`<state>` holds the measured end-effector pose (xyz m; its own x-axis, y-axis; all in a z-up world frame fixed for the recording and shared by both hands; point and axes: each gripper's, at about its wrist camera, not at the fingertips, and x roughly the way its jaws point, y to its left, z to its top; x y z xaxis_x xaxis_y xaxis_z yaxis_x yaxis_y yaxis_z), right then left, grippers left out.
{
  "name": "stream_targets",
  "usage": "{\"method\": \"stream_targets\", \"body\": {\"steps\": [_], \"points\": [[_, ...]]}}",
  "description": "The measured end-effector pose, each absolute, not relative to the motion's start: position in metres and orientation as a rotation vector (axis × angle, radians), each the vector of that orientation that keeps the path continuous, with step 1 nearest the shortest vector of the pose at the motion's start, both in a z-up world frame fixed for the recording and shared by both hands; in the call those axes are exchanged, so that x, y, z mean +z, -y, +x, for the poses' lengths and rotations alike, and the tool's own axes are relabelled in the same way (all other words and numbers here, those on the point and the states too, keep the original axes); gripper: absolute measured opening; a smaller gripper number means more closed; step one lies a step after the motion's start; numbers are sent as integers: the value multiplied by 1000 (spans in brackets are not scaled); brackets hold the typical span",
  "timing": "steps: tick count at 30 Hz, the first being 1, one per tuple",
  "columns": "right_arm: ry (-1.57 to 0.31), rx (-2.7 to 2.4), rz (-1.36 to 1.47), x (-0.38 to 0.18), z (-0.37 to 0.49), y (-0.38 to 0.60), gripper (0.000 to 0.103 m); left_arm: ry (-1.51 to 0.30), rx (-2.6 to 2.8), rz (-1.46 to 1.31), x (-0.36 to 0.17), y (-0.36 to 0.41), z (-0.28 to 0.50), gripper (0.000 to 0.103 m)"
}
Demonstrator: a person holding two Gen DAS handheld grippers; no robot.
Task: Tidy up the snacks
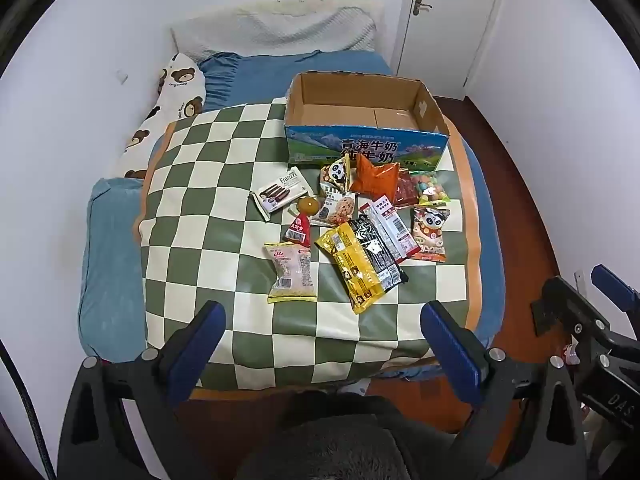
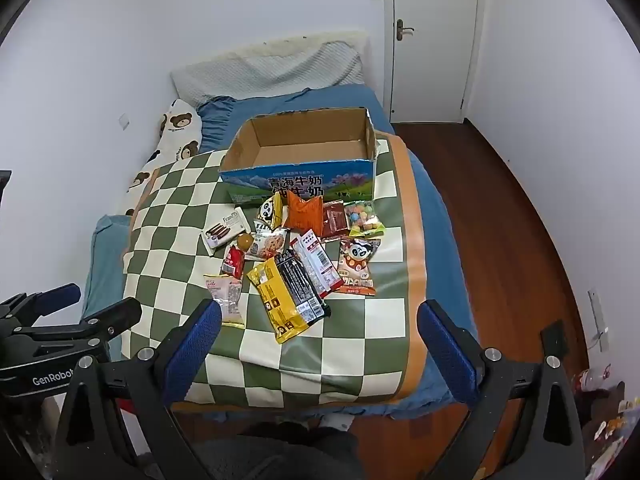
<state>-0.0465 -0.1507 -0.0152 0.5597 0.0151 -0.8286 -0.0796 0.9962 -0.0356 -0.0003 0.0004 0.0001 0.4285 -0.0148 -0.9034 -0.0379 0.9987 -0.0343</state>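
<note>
Seemingly cardboard box (image 1: 366, 120) bare inside; snack packets (image 1: 352, 216) heaped just outside.

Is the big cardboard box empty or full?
Empty. The cardboard box shows only its bare brown floor; the snacks all lie outside, in front.

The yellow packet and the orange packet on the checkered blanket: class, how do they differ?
The yellow packet lies flat near the bed's foot; the orange packet stands crumpled against the cardboard box. The yellow packet looks longer and is overlapped by a black packet. Both are outside the box.
</note>
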Motion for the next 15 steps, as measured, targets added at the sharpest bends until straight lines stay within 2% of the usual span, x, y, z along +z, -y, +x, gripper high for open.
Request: {"method": "stream_targets", "body": {"steps": [15], "points": [[-977, 60, -75, -17, -53, 150, 100, -1130, 19, -46, 0, -6, -10, 100]]}}
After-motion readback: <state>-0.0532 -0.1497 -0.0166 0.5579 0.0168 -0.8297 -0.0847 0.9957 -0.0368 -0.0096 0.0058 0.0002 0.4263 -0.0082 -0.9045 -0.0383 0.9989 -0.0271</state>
